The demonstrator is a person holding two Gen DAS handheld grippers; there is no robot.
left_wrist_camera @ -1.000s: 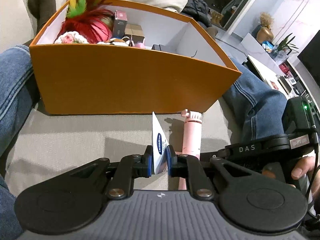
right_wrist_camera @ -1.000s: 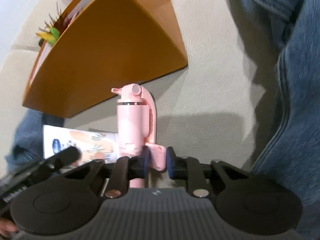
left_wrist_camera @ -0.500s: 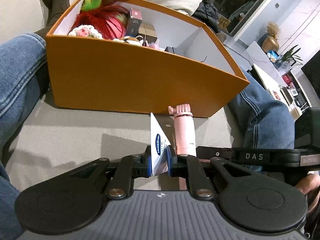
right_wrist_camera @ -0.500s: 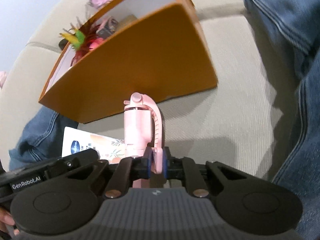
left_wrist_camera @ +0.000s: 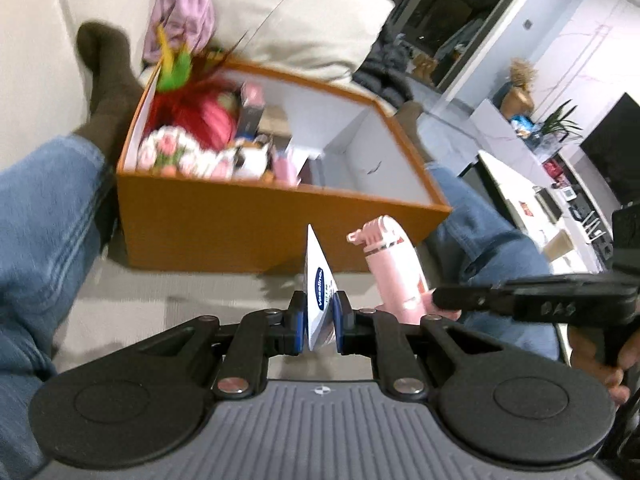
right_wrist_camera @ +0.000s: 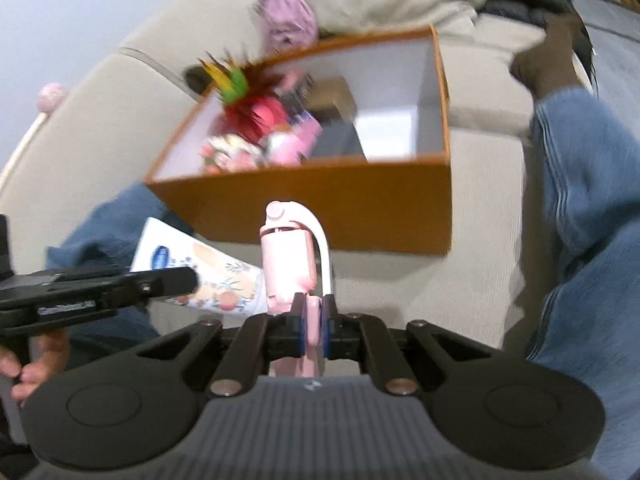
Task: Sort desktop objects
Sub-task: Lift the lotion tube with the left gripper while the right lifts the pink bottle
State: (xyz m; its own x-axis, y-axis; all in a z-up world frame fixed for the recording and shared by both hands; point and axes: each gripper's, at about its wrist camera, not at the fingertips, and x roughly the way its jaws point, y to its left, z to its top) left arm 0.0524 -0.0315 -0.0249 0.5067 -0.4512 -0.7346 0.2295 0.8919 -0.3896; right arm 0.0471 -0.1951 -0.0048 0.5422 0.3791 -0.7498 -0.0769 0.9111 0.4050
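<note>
My left gripper is shut on a white Vaseline tube, held edge-on above the sofa seat in front of the orange box. The tube also shows in the right wrist view. My right gripper is shut on a pink selfie stick, which also shows in the left wrist view, just right of the tube. Both items hang in front of the box's near wall. The box holds a red feathered thing, a floral item and small boxes.
The box stands on a beige sofa seat between a person's jeans-clad legs. A cushion and a purple cloth lie behind the box. The box's right half shows bare white walls.
Both grippers have risen with their items and now look down into the box from higher up. The right gripper has closed firmly on the pink stick and lifted it off the seat.
</note>
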